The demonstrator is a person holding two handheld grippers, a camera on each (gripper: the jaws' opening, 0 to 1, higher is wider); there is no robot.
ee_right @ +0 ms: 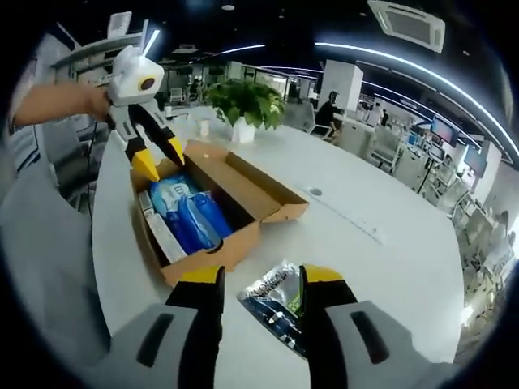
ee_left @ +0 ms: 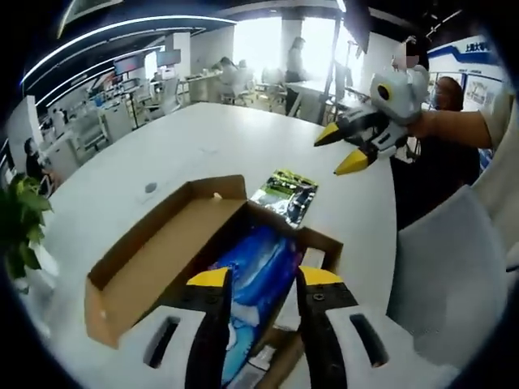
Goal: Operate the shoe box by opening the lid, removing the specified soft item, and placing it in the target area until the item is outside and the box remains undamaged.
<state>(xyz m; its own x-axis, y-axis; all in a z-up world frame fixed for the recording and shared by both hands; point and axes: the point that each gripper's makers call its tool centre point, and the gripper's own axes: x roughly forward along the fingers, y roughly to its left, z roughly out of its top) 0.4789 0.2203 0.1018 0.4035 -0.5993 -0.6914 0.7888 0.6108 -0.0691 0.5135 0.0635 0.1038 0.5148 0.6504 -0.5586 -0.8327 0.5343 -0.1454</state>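
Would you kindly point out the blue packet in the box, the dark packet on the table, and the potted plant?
blue packet (ee_right: 190,212), right gripper view, its middle.
dark packet (ee_left: 285,193), left gripper view, centre of its printed face.
potted plant (ee_right: 243,101), right gripper view, its leaves.

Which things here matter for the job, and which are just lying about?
Job:
shoe box, lid open
blue soft pack inside the box
dark foil packet on the table beside the box
left tool, right tool, both open and empty

Lying about:
potted plant
white chair
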